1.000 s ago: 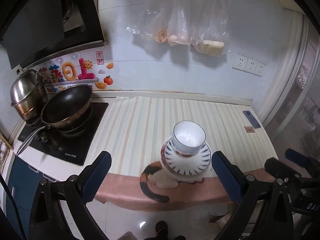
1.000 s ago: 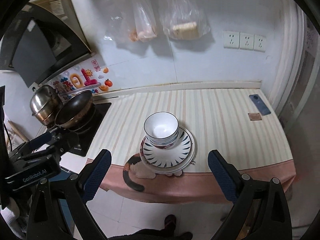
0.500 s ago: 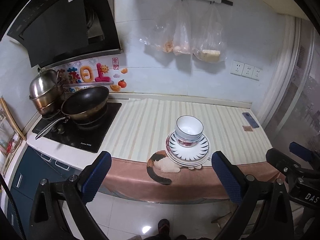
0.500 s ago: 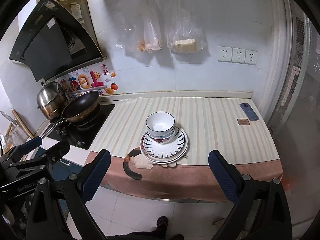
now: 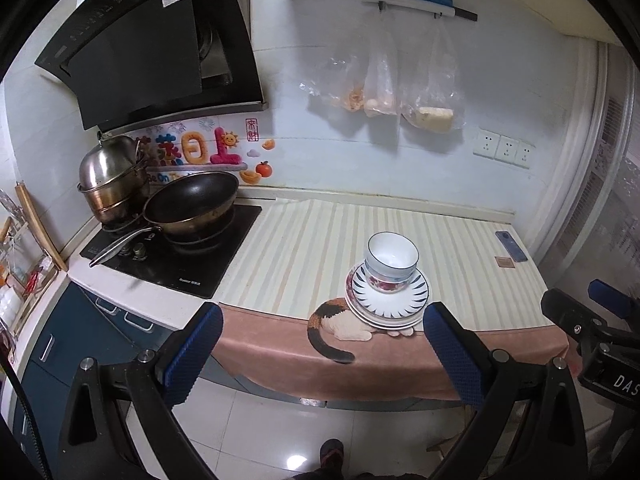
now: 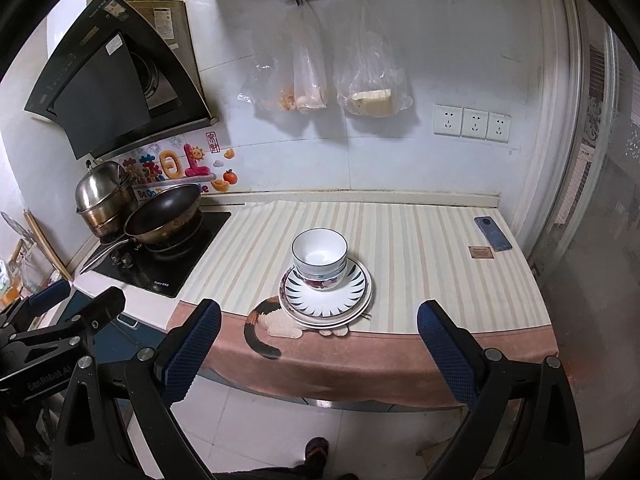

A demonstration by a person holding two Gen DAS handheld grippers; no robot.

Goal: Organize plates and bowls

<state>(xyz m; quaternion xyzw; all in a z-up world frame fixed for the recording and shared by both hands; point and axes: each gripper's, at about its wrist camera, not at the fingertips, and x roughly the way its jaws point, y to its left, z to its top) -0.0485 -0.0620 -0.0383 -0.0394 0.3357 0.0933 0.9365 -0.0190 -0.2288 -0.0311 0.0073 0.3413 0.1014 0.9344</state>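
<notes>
The bowls (image 5: 392, 262) sit nested upright, a plain white one with a dark rim inside one with a floral band, on top of the stack of plates (image 5: 387, 300), whose top plate carries dark radial strokes around its edge. The stack rests near the front edge of the worktop (image 5: 312, 248), on a striped cloth (image 6: 420, 256) whose pink border hangs over the edge, and it partly covers a printed calico cat (image 5: 340, 326) on that cloth. Toward the far right corner of the worktop lie a blue phone (image 6: 493, 233) and, just beside it, a small brown card (image 6: 481, 252). At the left end a black hob (image 5: 176, 252) carries a dark wok (image 5: 192, 202) and, behind it, a steel lidded pot (image 5: 110, 176), under a black range hood (image 5: 160, 52). Clear plastic bags (image 6: 332, 80) of food hang from a wall rail, with three sockets (image 6: 472, 122) to their right. The left tool (image 5: 320, 352) and the right tool (image 6: 318, 350) are both held off the worktop, out over the tiled floor (image 5: 280, 436), each with its blue-padded fingers spread wide and holding nothing; the stack shows between the fingers in both views.
</notes>
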